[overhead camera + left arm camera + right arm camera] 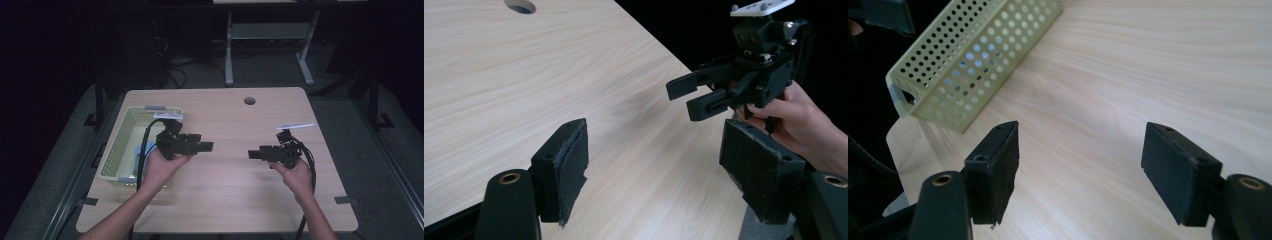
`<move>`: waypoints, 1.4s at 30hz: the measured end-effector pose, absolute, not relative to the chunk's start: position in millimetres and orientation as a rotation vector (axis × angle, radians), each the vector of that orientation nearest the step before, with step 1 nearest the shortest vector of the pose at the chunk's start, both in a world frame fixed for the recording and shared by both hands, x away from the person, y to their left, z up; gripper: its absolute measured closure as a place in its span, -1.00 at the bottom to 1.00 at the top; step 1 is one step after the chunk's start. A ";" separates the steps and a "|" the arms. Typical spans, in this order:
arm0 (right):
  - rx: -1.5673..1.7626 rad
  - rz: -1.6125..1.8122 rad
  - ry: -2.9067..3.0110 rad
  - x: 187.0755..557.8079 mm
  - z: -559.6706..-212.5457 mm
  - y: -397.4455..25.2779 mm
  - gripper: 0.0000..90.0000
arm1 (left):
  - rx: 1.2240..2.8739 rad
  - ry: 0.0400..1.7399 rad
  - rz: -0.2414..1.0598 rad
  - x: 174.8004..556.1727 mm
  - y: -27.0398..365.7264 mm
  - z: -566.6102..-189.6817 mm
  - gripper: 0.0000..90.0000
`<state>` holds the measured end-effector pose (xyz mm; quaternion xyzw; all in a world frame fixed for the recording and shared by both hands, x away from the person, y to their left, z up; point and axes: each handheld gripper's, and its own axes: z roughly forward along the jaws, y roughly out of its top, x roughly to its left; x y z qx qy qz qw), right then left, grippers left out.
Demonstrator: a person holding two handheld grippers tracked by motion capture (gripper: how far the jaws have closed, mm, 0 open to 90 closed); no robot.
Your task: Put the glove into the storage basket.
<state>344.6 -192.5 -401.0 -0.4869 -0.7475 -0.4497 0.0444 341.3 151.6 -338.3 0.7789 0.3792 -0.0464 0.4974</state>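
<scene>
Over the wooden table [235, 195] a hand holds my left gripper [206, 146], pointing right; its jaws stand wide apart with nothing between them [656, 155]. My right gripper [253, 154] faces it from the right, held in the other hand, and its padded jaws are also open and empty [1080, 155]. In the left gripper view the right gripper [693, 97] shows ahead with its jaws parted. A pale green perforated basket [117, 145] sits at the table's left, just behind the left hand, with something blue [141, 152] inside.
A round cable hole [249, 101] lies near the table's far edge. The basket's wall [973, 55] runs along the left in the right gripper view. Cables trail from both grippers toward the near edge. A desk frame [229, 50] stands beyond the table.
</scene>
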 end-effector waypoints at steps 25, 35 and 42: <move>-1.623 -1.322 -2.245 318.6 -434.3 -247.4 -0.31 | 1.915 0.868 -0.149 318.9 119.6 -381.3 -0.40; -1.674 -1.316 -2.235 306.5 -440.8 -269.5 -0.31 | 1.904 0.878 -0.190 311.2 113.2 -406.0 -0.40; -1.683 -1.316 -2.229 298.7 -448.5 -277.2 -0.31 | 1.895 0.866 -0.206 304.4 112.1 -418.9 -0.41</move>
